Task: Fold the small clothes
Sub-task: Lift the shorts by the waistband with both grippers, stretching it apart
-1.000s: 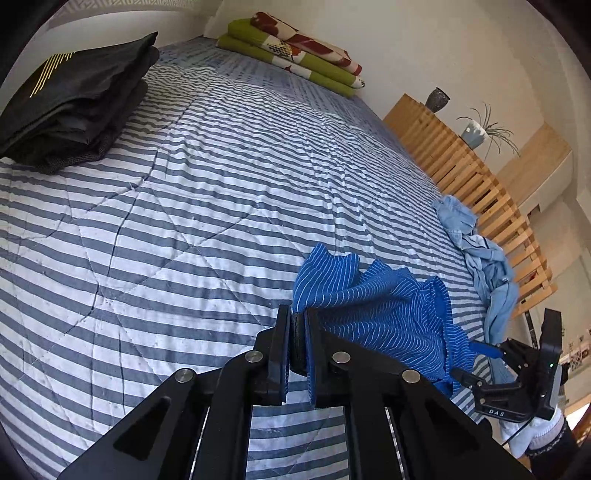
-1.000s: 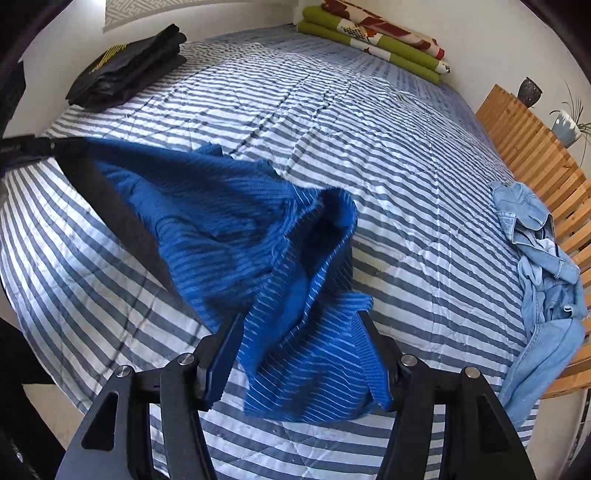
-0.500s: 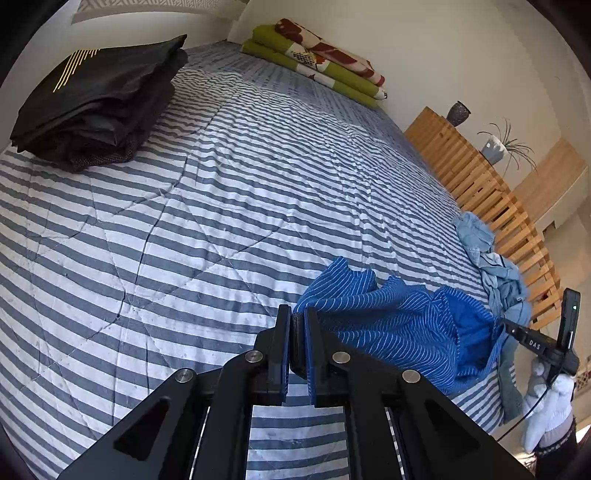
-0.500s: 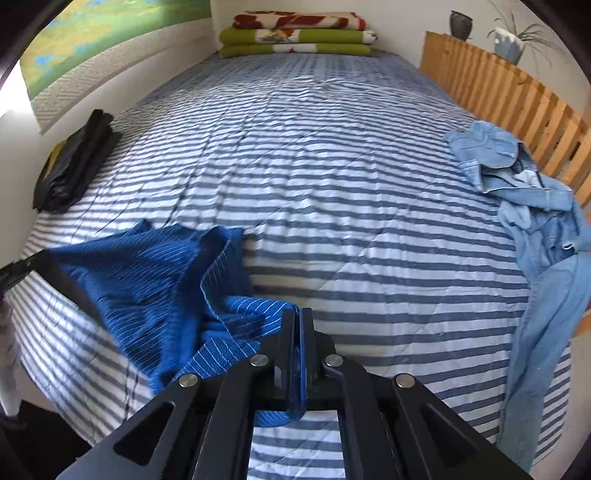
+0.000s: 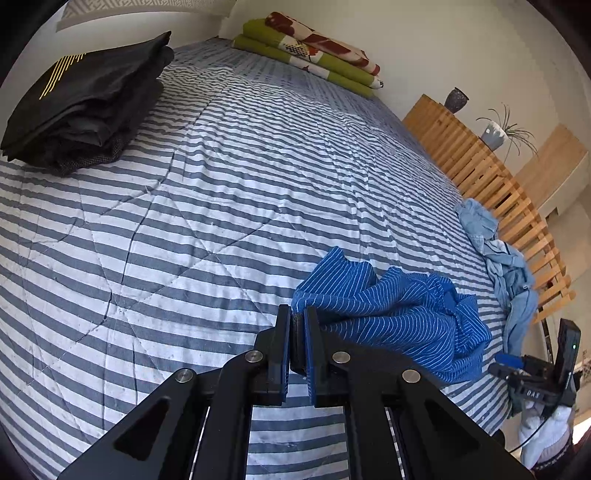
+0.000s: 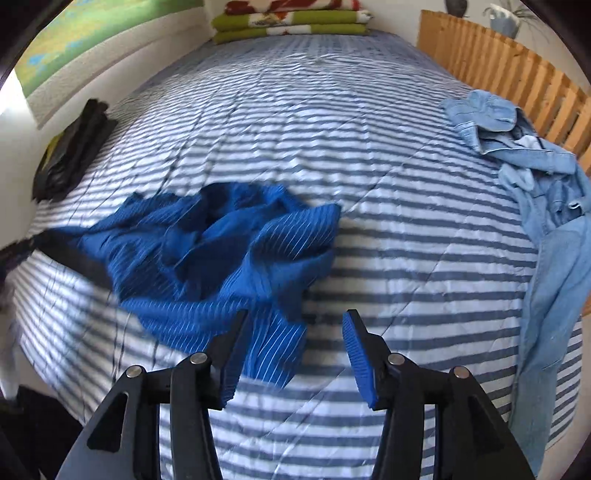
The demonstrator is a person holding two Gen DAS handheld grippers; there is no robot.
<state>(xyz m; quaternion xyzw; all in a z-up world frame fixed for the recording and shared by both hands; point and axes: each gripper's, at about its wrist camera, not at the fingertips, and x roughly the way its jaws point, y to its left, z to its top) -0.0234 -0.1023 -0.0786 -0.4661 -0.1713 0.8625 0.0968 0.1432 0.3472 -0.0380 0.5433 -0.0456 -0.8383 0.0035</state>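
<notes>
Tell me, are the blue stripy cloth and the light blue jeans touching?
Apart. The right wrist view shows bare striped bedcover between the blue stripy cloth and the light blue jeans.

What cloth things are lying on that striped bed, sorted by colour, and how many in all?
Blue striped garment: 1
Light denim heap: 1, pieces inside cannot be told apart
Black folded stack: 1
Green and red folded blankets: 1 pile
Total: 4

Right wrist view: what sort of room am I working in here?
Most likely a bedroom. The work surface is a bed with a blue-and-white striped quilt, folded green and red blankets sit stacked at its far end, and a slatted wooden frame runs along one side.
</notes>
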